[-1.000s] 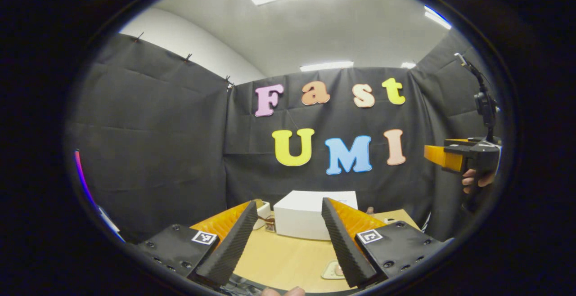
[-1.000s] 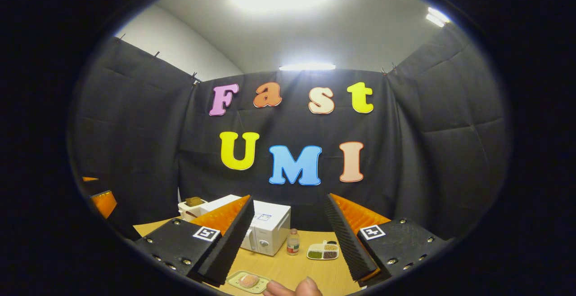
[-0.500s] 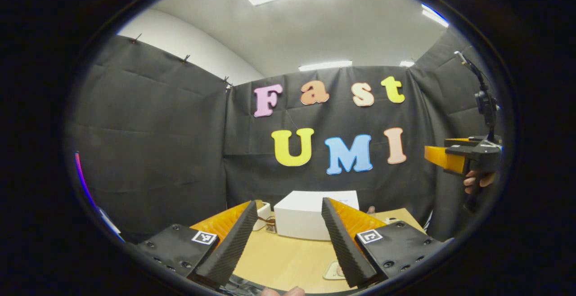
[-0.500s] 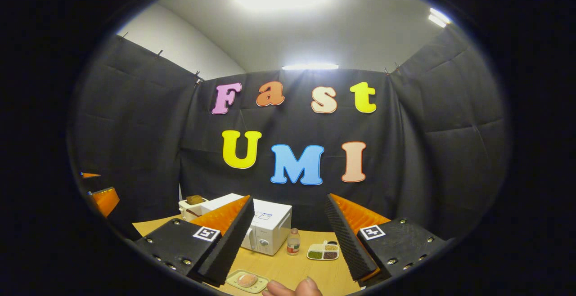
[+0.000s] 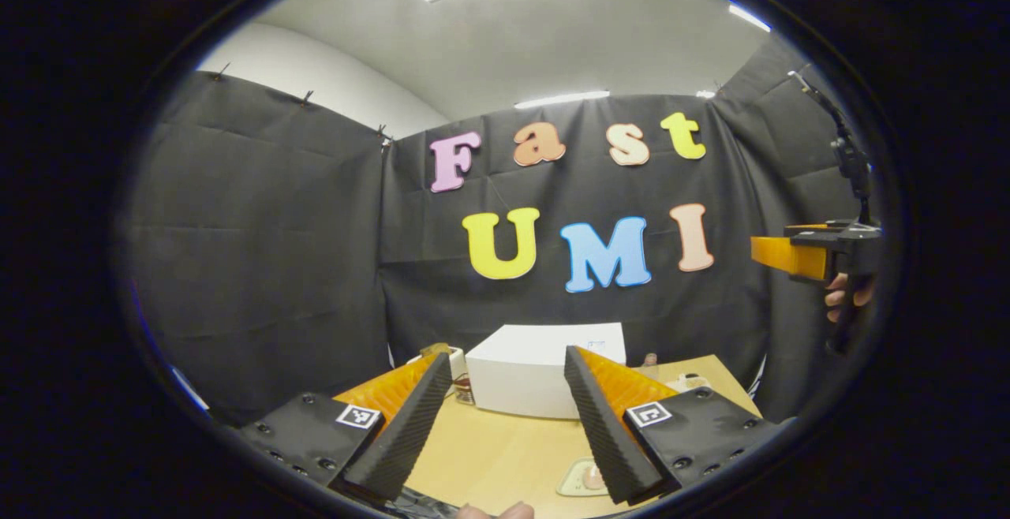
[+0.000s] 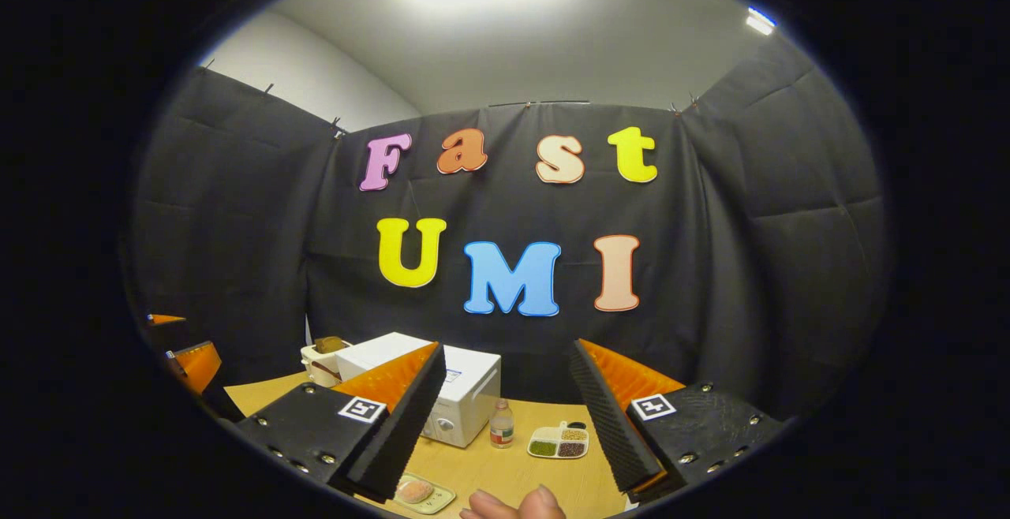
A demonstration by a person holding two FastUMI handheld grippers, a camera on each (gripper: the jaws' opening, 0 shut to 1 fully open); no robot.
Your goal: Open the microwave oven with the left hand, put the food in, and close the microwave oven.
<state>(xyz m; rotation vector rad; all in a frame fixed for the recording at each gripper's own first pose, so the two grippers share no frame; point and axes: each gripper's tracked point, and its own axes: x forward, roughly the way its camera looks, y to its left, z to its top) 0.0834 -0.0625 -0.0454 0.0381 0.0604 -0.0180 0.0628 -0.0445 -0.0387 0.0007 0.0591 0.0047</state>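
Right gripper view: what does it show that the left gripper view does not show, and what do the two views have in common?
The right gripper view brings the microwave from its front corner, with the knobs, and beside it a small bottle and a divided dish of foods. The left gripper view brings the right gripper in the air at the right edge, held by a hand, and a plain white side of the microwave. Both share the wooden table, the closed microwave and the small plate of food. Each view's own fingers stand apart.
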